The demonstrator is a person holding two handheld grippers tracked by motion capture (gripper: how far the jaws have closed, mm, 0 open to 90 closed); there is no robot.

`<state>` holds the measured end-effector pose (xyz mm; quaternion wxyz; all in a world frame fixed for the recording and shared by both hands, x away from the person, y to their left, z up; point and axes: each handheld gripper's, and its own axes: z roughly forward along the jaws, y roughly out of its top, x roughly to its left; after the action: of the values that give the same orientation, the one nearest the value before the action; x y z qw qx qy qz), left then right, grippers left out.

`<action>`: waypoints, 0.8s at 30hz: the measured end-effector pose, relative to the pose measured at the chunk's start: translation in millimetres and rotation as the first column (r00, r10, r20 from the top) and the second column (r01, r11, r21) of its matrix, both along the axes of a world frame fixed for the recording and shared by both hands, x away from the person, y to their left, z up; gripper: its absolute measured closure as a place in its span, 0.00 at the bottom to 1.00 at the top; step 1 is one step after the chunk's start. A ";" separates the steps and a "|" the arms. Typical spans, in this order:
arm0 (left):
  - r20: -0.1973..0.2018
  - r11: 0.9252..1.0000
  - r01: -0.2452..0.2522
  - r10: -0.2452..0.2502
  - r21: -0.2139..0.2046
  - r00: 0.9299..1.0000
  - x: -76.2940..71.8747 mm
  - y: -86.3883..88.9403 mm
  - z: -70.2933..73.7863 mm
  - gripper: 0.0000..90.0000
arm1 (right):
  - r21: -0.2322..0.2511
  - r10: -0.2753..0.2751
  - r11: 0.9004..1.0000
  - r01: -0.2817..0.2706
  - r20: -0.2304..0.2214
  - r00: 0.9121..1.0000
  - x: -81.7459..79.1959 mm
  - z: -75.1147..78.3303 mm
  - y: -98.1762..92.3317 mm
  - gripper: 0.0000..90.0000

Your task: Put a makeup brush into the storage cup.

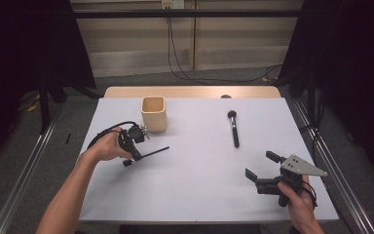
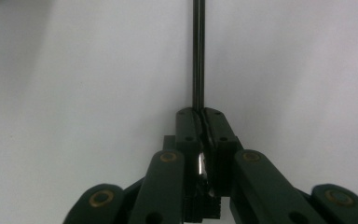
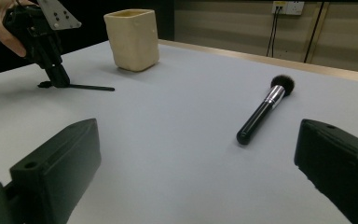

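Left tongs (image 1: 135,155) pinch thin black stick (image 1: 155,152) flat on worktop (image 1: 199,185), cup (image 1: 154,113) just beyond, likely its destination; right tongs (image 1: 265,168) spread, facing makeup brush (image 1: 233,129).

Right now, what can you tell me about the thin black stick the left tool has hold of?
The thin black stick is a slim, straight, dark rod with a slight sheen, possibly a fine brush or liner; its material is unclear. It lies low and nearly flat over the white table, near the cream cup. The left tool is shut on one end, its pads pressing both sides, and the free end points away toward the table's middle.
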<state>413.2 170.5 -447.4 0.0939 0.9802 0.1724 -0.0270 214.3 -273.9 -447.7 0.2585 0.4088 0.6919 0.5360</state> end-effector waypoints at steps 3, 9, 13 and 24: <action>0.001 1.000 -0.003 0.003 -0.005 1.000 -0.8 0.8 0.8 0.95 | 0.000 0.001 1.000 -0.001 0.000 1.000 -0.1 0.1 0.1 0.00; -0.018 0.998 -0.057 0.056 -0.036 0.998 1.4 5.4 0.8 0.95 | 0.006 -0.004 1.000 0.004 -0.002 1.000 0.8 -0.1 0.3 0.00; -0.024 0.995 -0.088 0.087 -0.054 0.996 2.0 8.0 1.3 0.95 | 0.006 -0.002 1.000 0.002 -0.001 1.000 1.3 -0.2 0.2 0.00; -0.055 0.949 -0.198 0.190 -0.244 0.980 -2.5 38.1 11.7 0.95 | 0.012 -0.007 1.000 0.007 -0.003 1.000 0.4 0.0 -1.4 0.00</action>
<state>410.7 208.6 -435.7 0.2152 0.9385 0.2645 -0.0540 214.6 -275.3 -447.7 0.2570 0.4135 0.6875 0.5389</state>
